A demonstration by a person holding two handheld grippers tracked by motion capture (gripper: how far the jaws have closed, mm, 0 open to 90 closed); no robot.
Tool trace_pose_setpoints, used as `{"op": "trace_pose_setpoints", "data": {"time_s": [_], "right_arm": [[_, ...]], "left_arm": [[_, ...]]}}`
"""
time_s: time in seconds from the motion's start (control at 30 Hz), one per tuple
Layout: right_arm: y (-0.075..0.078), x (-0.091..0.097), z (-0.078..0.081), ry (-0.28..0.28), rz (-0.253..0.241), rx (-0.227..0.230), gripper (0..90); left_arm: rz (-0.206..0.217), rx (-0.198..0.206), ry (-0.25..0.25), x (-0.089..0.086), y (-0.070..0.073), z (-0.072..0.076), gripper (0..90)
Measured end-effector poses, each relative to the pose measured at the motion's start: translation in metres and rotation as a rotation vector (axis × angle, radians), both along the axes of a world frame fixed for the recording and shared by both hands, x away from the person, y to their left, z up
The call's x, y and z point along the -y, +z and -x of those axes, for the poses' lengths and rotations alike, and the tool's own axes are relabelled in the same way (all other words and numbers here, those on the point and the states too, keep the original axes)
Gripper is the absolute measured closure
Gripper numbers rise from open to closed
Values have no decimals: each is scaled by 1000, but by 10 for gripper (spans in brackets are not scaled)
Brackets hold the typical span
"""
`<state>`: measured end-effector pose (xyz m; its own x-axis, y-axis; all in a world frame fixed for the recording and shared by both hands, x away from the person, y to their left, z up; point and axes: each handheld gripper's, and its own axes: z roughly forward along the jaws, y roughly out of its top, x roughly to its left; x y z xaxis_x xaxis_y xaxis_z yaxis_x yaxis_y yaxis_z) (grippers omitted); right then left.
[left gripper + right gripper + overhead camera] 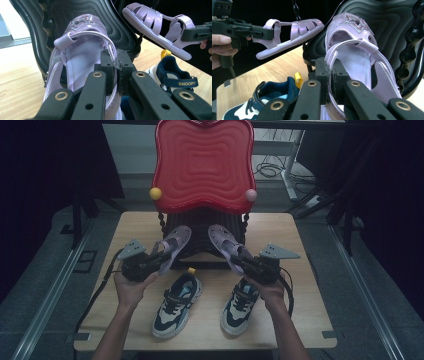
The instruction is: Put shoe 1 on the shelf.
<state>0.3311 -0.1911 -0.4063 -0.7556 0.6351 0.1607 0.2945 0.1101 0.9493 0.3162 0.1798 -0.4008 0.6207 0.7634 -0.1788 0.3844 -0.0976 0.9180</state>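
Two sneakers (177, 307) lie nearest on the bench (300, 320). Above them, the left gripper (152, 262) has its fingers clamped on one purple sandal (172, 245); the right gripper (245, 262) is clamped on the other sandal (225, 242), before the red chair (202, 165).

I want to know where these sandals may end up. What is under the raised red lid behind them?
Under the red lid is a dark ribbed shell, its lower half. Both purple sandals, each held in a claw, cover its front; whatever is inside is hidden.
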Motion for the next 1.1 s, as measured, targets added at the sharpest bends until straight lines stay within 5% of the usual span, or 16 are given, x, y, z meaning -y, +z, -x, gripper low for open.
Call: {"op": "trace_pose_setpoints", "data": {"time_s": [1.1], "right_arm": [[-2, -18, -25, -70, -18, -13, 861]], "left_arm": [[9, 36, 36, 18, 3, -26, 856]]}}
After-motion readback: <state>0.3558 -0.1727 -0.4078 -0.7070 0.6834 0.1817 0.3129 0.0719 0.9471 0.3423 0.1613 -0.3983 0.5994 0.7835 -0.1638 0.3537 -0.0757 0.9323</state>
